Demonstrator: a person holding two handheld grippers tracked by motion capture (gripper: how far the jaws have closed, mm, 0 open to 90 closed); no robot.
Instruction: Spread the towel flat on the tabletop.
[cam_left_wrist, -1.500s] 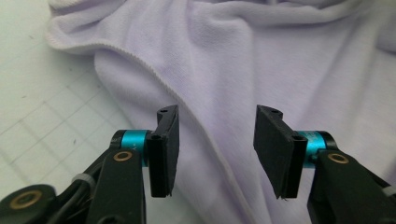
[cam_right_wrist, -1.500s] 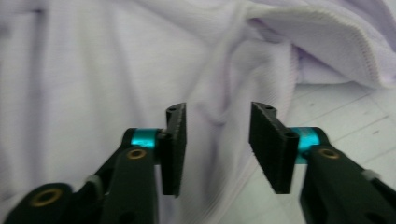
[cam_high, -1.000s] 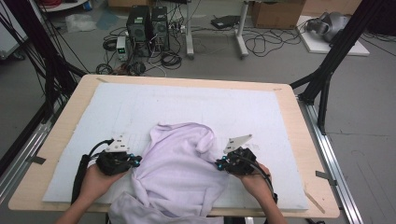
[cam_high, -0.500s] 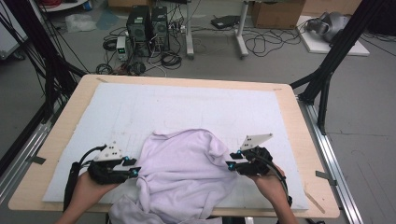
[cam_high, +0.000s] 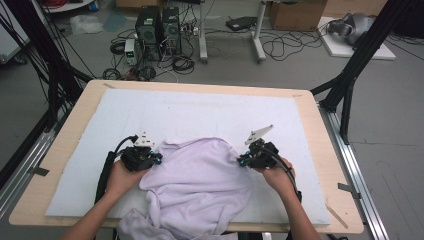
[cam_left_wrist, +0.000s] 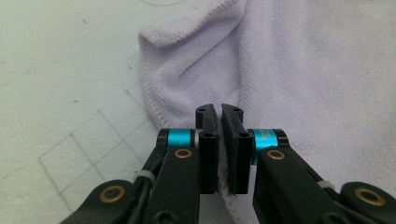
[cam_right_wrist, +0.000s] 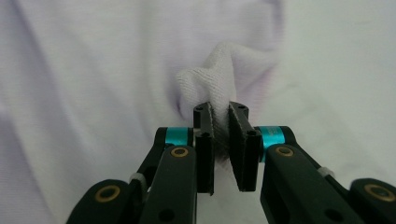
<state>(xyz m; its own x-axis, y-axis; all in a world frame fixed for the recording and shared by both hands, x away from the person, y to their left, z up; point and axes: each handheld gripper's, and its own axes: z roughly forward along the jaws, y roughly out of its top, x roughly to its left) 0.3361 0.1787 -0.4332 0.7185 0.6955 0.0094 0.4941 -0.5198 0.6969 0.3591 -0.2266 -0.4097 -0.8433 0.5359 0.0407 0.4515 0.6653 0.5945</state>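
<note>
A white foam mat covers the wooden table. A soft, fuzzy lilac towel lies bunched on it. The left gripper has just closed, pinching its hemmed edge; the right gripper has just closed, squeezing a puckered fold.

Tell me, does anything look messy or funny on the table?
Yes: the lilac towel lies crumpled, not flat, and its near end hangs over the table edge. Both tongs, left and right, pinch its sides.
</note>
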